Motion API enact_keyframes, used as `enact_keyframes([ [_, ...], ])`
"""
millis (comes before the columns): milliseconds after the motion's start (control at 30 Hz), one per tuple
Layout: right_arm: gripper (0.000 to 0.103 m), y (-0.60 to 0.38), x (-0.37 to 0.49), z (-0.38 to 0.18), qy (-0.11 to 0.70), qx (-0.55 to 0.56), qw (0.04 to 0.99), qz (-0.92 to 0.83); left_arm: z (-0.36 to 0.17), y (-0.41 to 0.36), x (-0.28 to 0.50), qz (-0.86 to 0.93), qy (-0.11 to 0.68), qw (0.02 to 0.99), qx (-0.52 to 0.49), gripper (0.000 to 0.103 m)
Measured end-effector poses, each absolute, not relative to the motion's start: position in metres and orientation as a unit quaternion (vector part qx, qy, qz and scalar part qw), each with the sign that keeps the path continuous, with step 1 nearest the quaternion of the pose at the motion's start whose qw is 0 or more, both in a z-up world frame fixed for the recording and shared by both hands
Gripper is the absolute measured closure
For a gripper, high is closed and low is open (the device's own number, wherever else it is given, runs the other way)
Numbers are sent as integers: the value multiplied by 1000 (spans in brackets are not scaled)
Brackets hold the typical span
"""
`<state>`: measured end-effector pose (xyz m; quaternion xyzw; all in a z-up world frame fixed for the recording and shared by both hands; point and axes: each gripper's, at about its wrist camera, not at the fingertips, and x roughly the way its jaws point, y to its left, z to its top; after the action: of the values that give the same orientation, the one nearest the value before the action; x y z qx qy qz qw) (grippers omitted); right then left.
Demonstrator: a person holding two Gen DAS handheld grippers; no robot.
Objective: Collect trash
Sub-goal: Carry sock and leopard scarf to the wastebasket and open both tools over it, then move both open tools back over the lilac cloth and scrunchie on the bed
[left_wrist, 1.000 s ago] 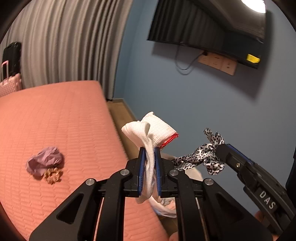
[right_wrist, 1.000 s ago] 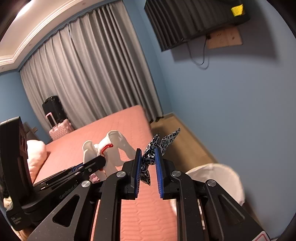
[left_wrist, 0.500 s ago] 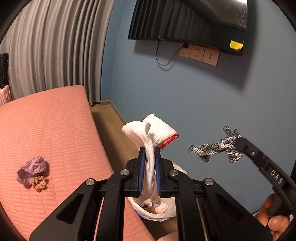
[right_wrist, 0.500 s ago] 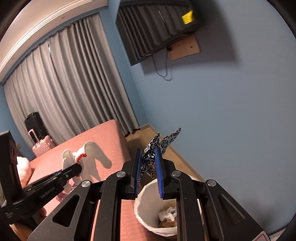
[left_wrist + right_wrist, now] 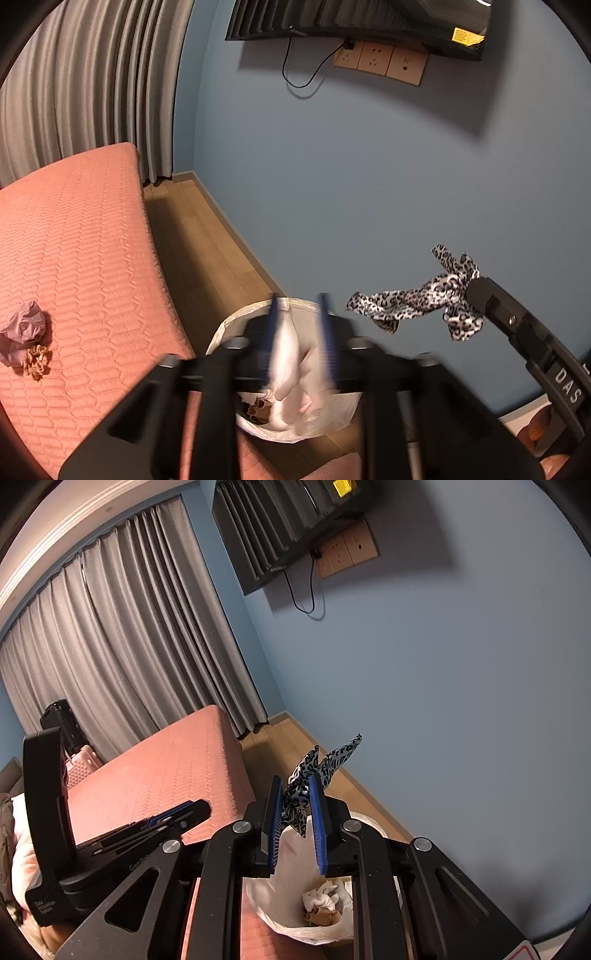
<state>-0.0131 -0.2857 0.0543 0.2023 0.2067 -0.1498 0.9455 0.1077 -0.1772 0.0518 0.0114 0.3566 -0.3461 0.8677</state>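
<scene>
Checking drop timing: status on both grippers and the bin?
Left gripper jaws opening, white cloth dropping between them over bin. Right gripper shut on leopard-print fabric. Nothing blocking.

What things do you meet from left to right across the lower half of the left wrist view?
Purple crumpled wad → tan scrunchie → white-lined trash bin → falling white cloth → leopard-print cloth → right gripper.
</scene>
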Motion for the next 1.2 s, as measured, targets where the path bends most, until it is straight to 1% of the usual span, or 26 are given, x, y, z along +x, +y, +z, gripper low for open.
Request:
enact_keyframes([
  [67, 89, -288, -11, 51, 211, 205, 944, -149, 53, -175, 108, -329, 348, 878, 7, 42],
  [133, 89, -289, -8, 49, 214, 205, 943, -149, 54, -171, 106, -325, 341, 882, 5, 38],
  [400, 89, -287, 6, 48, 221, 207, 943, -140, 54, -165, 104, -304, 335, 892, 21, 38],
  [667, 88, -279, 23, 47, 231, 196, 944, -129, 52, -155, 111, -285, 340, 896, 12, 38],
  [733, 85, -279, 28, 46, 231, 196, 944, -128, 50, -152, 113, -281, 342, 897, 8, 38],
  [800, 76, -278, 30, 45, 233, 197, 944, -130, 50, -148, 115, -276, 343, 898, 6, 38],
  [867, 73, -276, 30, 44, 232, 198, 943, -131, 49, -144, 116, -270, 345, 899, 4, 36],
  [1000, 71, -268, 30, 47, 237, 192, 944, -124, 47, -134, 116, -263, 348, 900, -4, 35],
  [1100, 65, -258, 29, 49, 242, 186, 945, -118, 47, -126, 116, -258, 350, 900, -11, 35],
  [1200, 64, -247, 30, 52, 245, 179, 946, -112, 47, -117, 115, -254, 350, 902, -17, 35],
])
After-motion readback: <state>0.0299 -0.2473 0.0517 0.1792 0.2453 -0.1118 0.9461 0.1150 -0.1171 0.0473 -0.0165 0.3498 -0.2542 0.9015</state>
